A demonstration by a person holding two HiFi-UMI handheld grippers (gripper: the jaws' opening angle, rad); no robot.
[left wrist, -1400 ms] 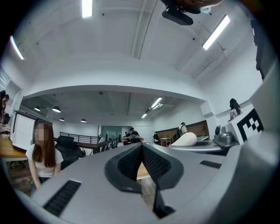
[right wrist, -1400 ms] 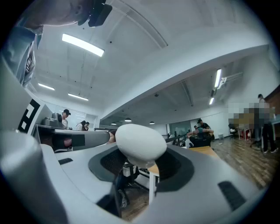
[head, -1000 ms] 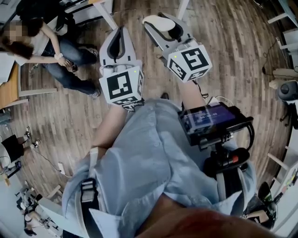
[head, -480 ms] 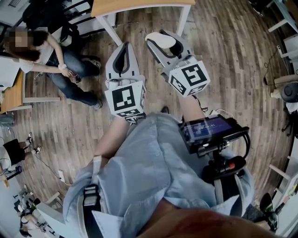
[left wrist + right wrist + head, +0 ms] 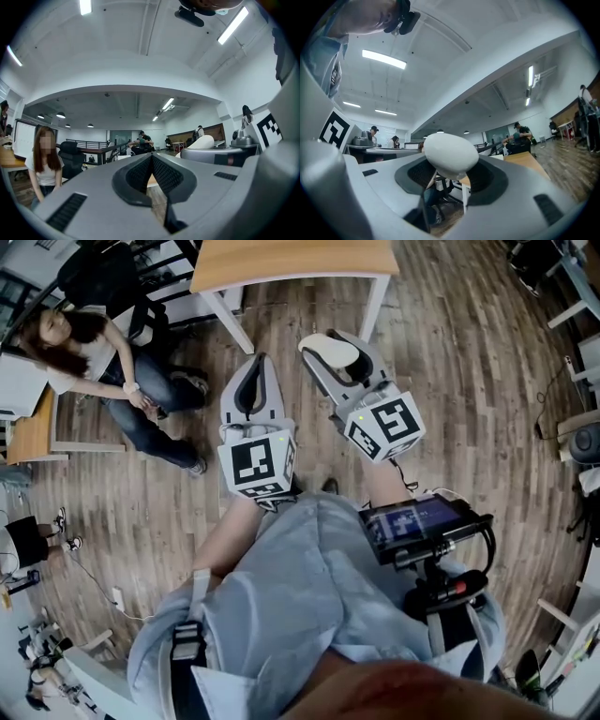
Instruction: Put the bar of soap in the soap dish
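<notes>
Head view, left to right. A seated person is at far left on the wood floor. Left gripper: held out in front of the wearer's pale blue shirt, jaws pressed together at the tips with nothing between them; the left gripper view shows the ribbed pads meeting in a point. Right gripper: just beside the left, jaws pinching the soap at their tips. A table stands beyond both grippers.

Soap: a white, smooth, matte oval bar with rounded edges and no visible marking. In the right gripper view it sits across the jaw tips, bulging above the pads; the left gripper view shows it off to the right.

Change: against the head view half a second ago, more of the table top shows and both grippers sit slightly lower in the frame. The pinch on the soap and the left jaws' closure are as 1.4 seconds ago.
</notes>
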